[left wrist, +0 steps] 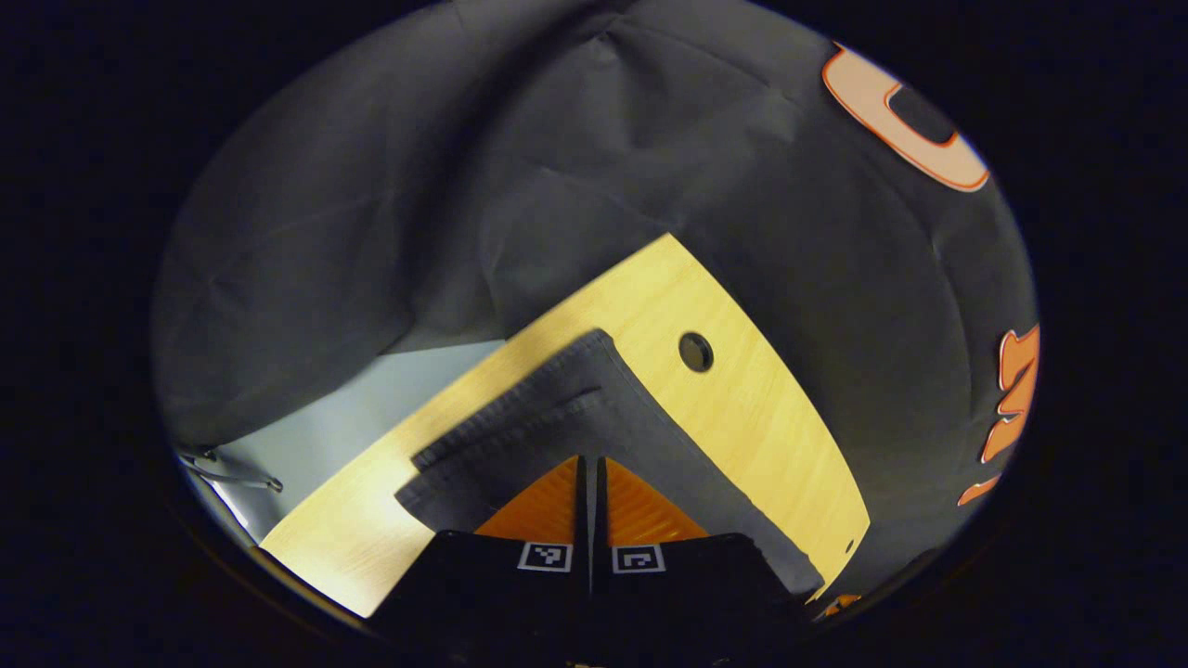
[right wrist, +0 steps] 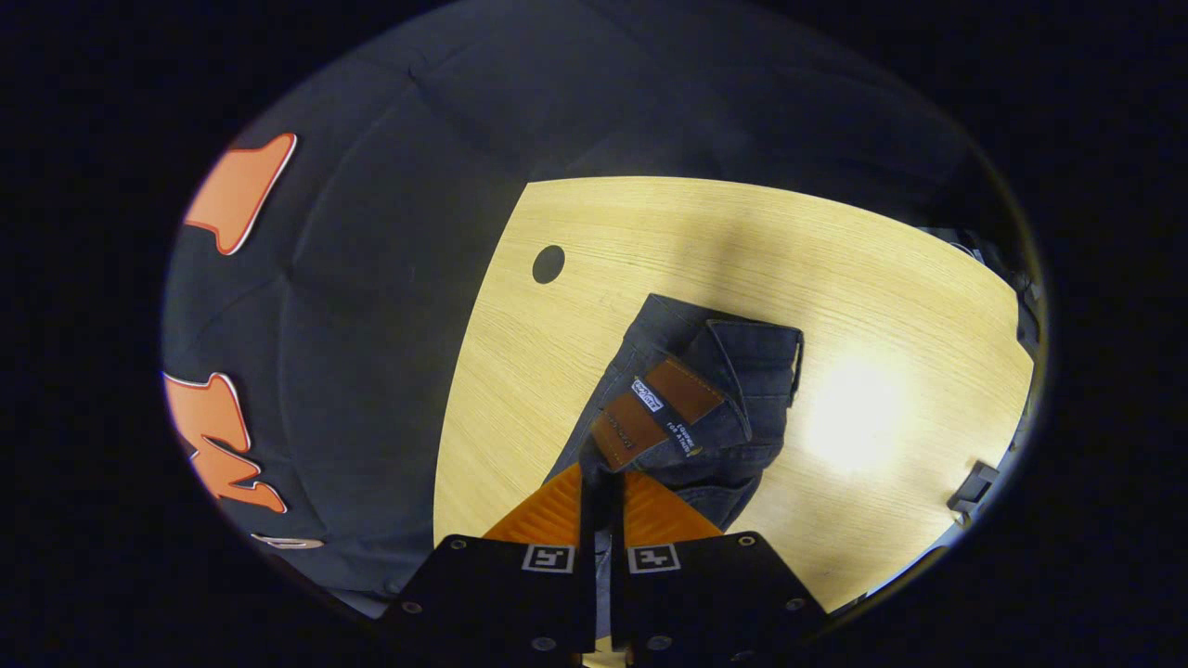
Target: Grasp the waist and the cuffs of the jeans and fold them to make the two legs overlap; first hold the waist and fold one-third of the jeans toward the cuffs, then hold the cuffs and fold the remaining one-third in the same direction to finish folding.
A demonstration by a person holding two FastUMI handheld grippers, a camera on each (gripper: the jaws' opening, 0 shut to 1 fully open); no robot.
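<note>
Behind everything hangs the booth's wall of creased black cloth [left wrist: 390,186], and at its foot in my left gripper view a patch of pale grey floor [left wrist: 371,408] shows with a thin cable lying on it. In front of the wall stands one light wooden table with a rounded edge [left wrist: 742,408], and I count one round dark hole [left wrist: 695,352] through its top near the far edge; my right gripper view shows the same tabletop with a bright glare of light on its right part and a small dark fitting [right wrist: 973,486] at the table's right edge.

On the table lies one pair of dark blue-grey denim jeans [left wrist: 557,417]. In my left gripper view a hemmed end of them lies flat on the wood, one corner pointing toward the hole. In my right gripper view the waist end is bunched and lifted, the band doubled over, with one brown leather patch [right wrist: 664,408] on it facing me.

My left gripper [left wrist: 591,482] has its two fingers drawn together to a narrow slit, lying over the denim; I cannot tell whether cloth is pinched between them. My right gripper [right wrist: 601,492] is clenched on the jeans at the waistband, just beneath the patch
</note>
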